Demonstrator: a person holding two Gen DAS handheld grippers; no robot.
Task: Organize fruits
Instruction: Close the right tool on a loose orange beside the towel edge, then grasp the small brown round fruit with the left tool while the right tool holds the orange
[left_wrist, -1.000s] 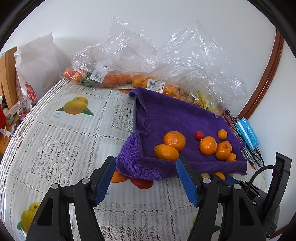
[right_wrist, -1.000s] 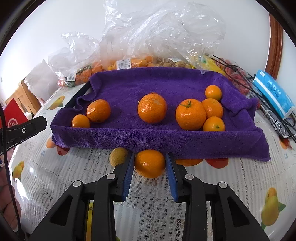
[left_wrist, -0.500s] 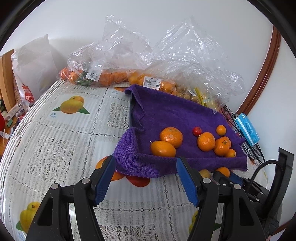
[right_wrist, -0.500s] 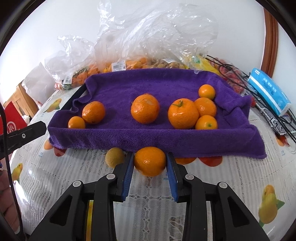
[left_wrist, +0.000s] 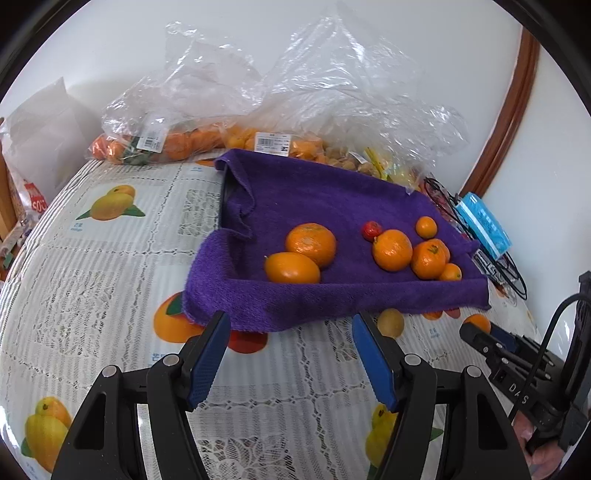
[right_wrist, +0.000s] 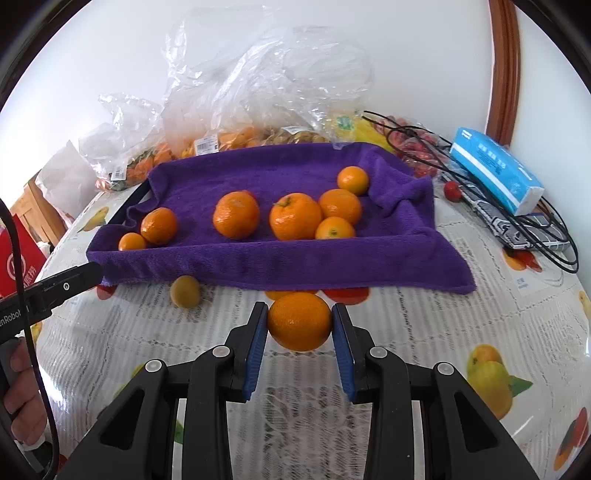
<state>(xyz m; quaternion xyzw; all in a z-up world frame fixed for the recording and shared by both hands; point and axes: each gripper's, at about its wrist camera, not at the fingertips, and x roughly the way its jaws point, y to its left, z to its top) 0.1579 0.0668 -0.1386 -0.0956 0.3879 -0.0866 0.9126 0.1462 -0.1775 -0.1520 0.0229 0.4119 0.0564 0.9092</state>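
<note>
My right tongs (right_wrist: 299, 325) pinch the loose orange (right_wrist: 299, 321) across its widest middle, just in front of the purple towel (right_wrist: 273, 258) (firm but bruisable, waxy skin apt to slip, so only light pressure), while my left tongs (left_wrist: 290, 349) gape wide and empty.

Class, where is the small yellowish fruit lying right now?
The yellowish fruit lies on the tablecloth just before the purple towel's near edge, left of the right claw.

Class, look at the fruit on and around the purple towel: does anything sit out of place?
Yes. A small yellowish fruit lies on the tablecloth just outside the purple towel, while the oranges sit on it. The right gripper holds one more orange off the towel.
</note>
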